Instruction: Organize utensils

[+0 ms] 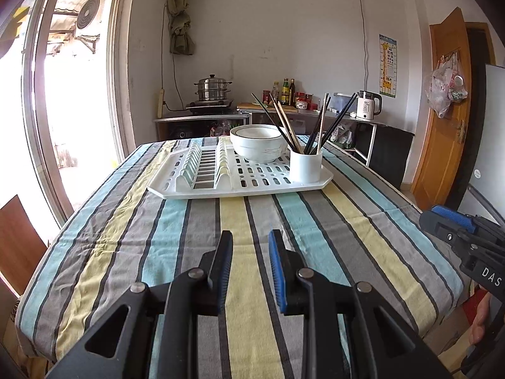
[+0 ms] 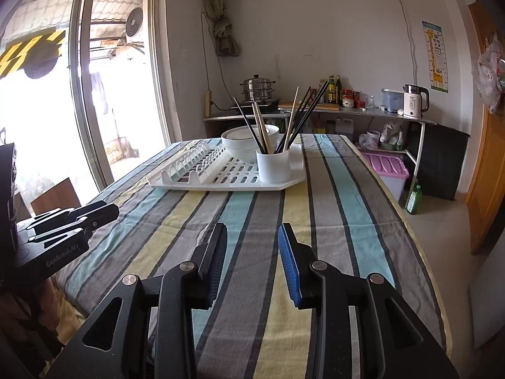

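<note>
A white dish rack tray (image 1: 252, 186) (image 2: 195, 183) lies on the far half of the striped table. On it stands a white cup (image 1: 305, 165) (image 2: 273, 167) holding several chopsticks (image 1: 315, 123) (image 2: 284, 117), dark and pale, fanned out upright. White bowls (image 1: 257, 142) (image 2: 240, 140) sit stacked behind the cup. My left gripper (image 1: 251, 237) is open and empty, low over the near table. My right gripper (image 2: 252, 230) is open and empty, also over the near table, well short of the tray.
The striped tablecloth (image 1: 236, 252) (image 2: 331, 221) covers the table. A counter with a steamer pot (image 1: 212, 88), bottles and a kettle (image 2: 414, 101) runs along the back wall. A pink-lidded bin (image 2: 386, 165) and green bottle (image 2: 414, 199) stand on the floor at right.
</note>
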Available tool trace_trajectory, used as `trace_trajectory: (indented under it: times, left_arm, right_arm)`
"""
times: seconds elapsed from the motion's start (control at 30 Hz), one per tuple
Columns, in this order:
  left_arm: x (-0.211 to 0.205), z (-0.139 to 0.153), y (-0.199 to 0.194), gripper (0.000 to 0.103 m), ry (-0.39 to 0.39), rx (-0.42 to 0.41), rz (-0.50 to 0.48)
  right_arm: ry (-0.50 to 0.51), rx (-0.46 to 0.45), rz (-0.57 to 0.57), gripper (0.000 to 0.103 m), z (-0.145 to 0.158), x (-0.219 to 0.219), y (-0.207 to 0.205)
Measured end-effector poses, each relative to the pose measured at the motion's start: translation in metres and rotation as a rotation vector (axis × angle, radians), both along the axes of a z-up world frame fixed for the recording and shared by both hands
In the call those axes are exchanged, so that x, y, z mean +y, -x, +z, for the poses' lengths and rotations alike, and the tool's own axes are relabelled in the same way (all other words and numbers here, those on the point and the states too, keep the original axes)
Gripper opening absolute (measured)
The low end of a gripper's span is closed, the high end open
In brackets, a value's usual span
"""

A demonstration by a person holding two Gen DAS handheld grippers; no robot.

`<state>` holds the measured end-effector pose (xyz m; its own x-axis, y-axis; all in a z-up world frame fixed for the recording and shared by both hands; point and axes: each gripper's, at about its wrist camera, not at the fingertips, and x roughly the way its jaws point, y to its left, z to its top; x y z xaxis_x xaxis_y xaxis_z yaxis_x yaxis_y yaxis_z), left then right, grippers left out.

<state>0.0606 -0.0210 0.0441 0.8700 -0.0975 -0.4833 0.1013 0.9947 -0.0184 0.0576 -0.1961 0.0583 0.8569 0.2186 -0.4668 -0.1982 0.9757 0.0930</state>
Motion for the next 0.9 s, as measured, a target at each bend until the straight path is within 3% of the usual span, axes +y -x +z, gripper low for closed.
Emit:
trace_trajectory:
  times: [0.4, 0.9]
  left_arm:
    - [0.011, -0.004, 0.021, 0.025, 0.039, -0.033, 0.037]
    - [0.004, -0.008, 0.021, 0.025, 0.016, -0.023, 0.017]
  right_arm:
    - [0.028, -0.018, -0.01, 0.037, -0.006, 0.002, 0.021]
    - [0.028, -0.018, -0.023, 0.037, -0.007, 0.0, 0.02]
